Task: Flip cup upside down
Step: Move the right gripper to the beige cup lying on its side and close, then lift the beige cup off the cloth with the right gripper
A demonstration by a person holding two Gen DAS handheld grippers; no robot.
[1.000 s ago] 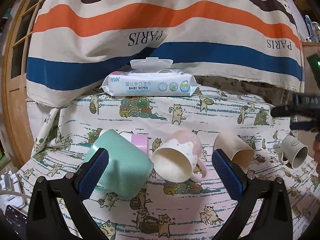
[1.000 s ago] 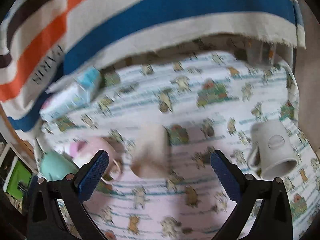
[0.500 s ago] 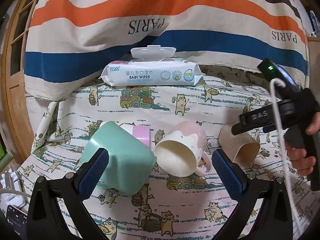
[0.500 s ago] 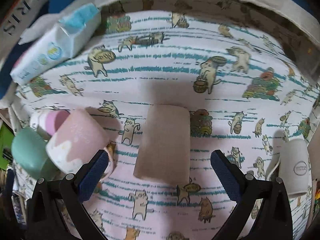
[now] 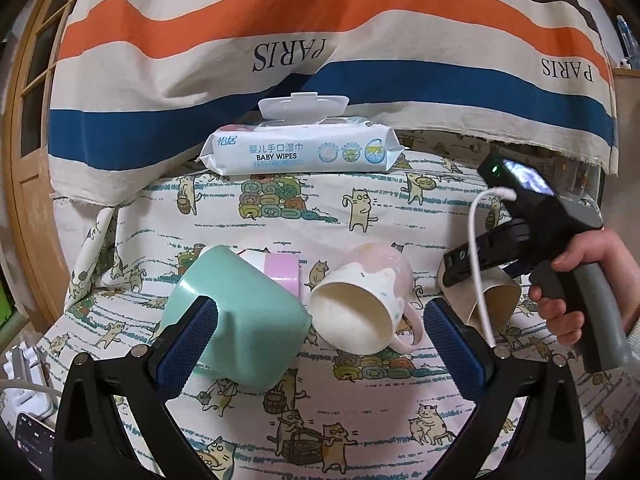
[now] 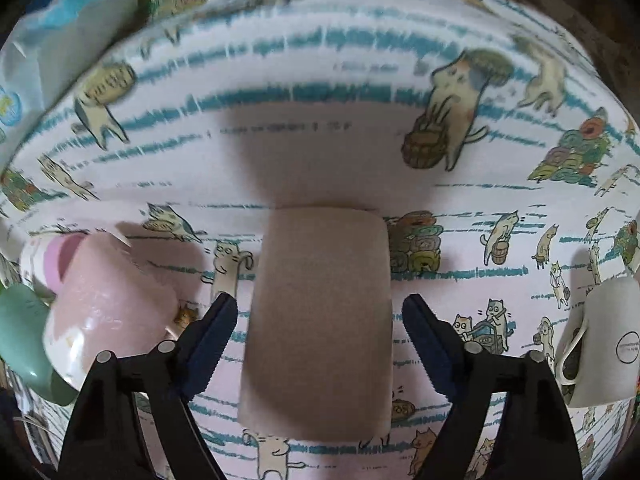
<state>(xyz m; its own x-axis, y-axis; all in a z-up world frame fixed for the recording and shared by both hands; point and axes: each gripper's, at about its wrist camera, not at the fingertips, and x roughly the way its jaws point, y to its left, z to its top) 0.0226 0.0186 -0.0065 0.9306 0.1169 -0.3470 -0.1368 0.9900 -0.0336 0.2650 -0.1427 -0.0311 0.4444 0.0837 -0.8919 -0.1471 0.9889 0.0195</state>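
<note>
Cup (image 6: 320, 320), the tan paper one, lies on its side on the cat-print cloth (image 6: 320, 60) over the worktop, and the right hand-held gripper (image 6: 320, 344) straddles it, fingers apart on either flank, not quite touching. The left hand-held gripper (image 5: 316, 344) hangs wide open near the mint cup (image 5: 236, 316) and pink mug (image 5: 364, 304) (both tipped over too). A white mug (image 6: 600, 344) lies at the right, baby wipes (image 5: 300, 150) at the back.

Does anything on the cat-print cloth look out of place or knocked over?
Yes. The cups are not standing: the beige cup, pink mug, mint cup and white mug all lie on their sides. Nothing looks spilled or broken.
</note>
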